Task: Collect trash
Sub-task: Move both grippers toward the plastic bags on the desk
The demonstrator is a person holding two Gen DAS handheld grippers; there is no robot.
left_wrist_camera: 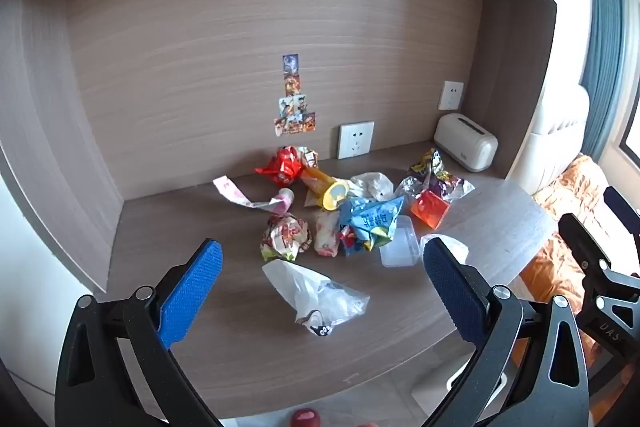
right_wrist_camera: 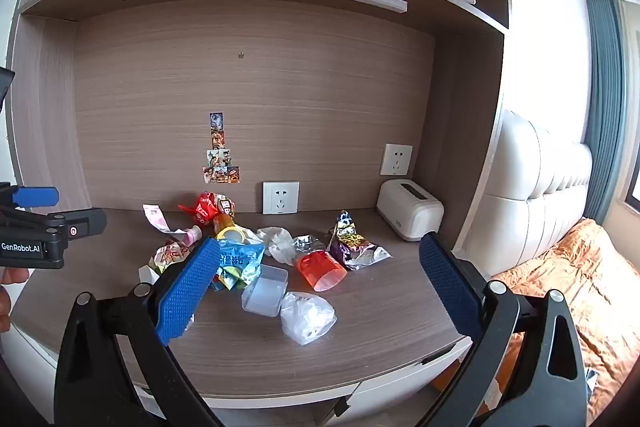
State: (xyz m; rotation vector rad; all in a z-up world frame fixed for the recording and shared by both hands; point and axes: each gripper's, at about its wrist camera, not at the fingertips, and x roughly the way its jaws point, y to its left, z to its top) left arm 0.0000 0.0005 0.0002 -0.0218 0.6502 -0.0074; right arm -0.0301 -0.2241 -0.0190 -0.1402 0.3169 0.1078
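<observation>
Here, trash pile (left_wrist_camera: 348, 211) ahead of open left hand-held gripper (left_wrist_camera: 322, 287), apart.

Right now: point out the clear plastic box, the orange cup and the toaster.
clear plastic box (right_wrist_camera: 265, 291), right wrist view, on its top face.
orange cup (right_wrist_camera: 321, 270), right wrist view, on its side wall.
toaster (left_wrist_camera: 466, 142), left wrist view, on its top by the slot.

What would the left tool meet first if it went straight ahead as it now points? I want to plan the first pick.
Most likely the clear plastic bag, lying on the desk nearest the open left tool. Depth is uncertain; the crumpled wrappers lie beyond.
</observation>
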